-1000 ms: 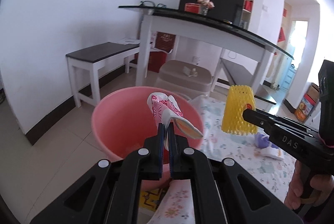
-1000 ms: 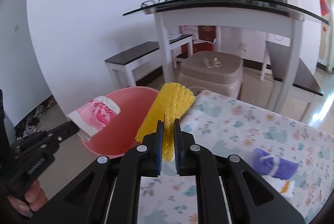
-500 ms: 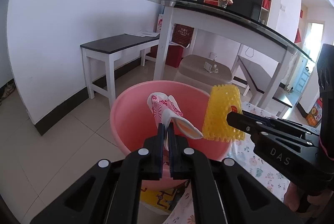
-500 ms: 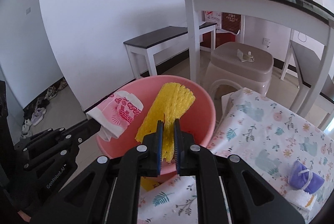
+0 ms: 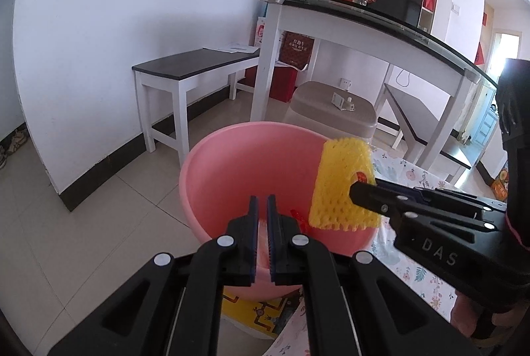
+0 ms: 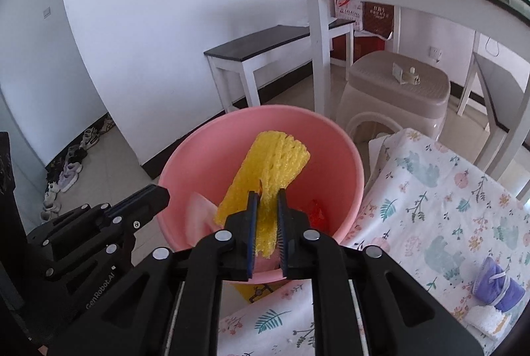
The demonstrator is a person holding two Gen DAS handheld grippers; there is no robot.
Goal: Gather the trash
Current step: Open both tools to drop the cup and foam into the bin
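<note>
A pink plastic bucket [image 5: 212, 177] [image 6: 344, 170] stands on the floor beside the flower-print table. My left gripper [image 5: 262, 202] is slightly open and empty above its near rim. The pink-and-white wrapper [image 6: 198, 216] lies inside the bucket, next to a red scrap [image 6: 316, 213]. My right gripper [image 6: 267, 195] hangs over the bucket with the yellow foam fruit net [image 6: 268, 170] [image 5: 341, 183] between its jaws. The jaws stand a little apart around the net, which still sits between them.
The table with a flower-print cloth [image 6: 447, 207] lies to the right, bearing a purple bundle [image 6: 497, 284] and a white-yellow item [image 6: 487, 321]. A beige stool [image 6: 397, 90], a white bench [image 5: 192, 74] and a glass-topped desk [image 5: 364, 11] stand behind the bucket.
My left gripper has opened slightly and the pink-and-white wrapper has dropped into the bucket. My right gripper has moved over the bucket and its jaws have widened around the yellow net.
</note>
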